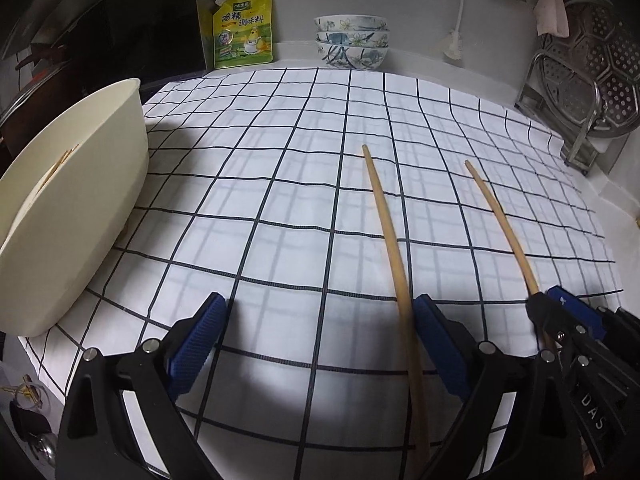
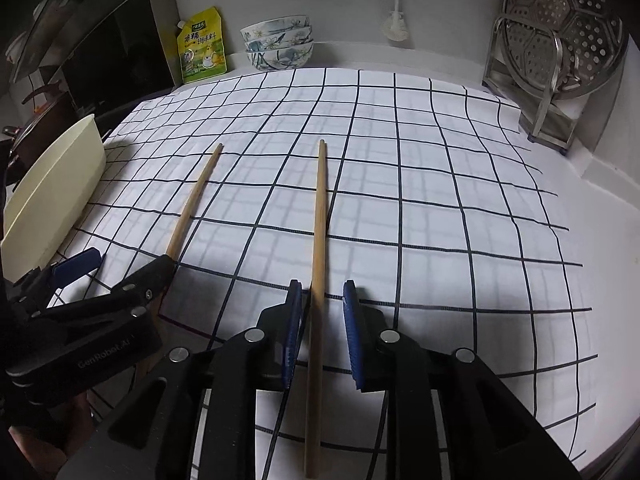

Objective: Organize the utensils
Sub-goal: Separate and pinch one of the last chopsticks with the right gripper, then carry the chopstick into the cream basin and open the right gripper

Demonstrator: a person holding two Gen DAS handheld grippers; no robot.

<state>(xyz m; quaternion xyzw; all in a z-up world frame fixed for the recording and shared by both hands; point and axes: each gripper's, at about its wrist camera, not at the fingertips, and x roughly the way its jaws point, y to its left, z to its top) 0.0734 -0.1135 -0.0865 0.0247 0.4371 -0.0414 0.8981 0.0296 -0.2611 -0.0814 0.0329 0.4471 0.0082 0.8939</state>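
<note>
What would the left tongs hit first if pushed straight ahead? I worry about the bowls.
Probably the checked cloth, since the left tongs point steeply down. The stacked bowls lie far beyond.

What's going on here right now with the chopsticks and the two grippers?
A person is sorting chopsticks on a checked cloth with two handheld grippers. The right gripper straddles one chopstick lying on the cloth, with its pads slightly apart and not pressing on it. The left gripper is wide open around nothing; the other chopstick lies along the inside of its right finger. A cream tub at the left already holds some sticks.
</note>
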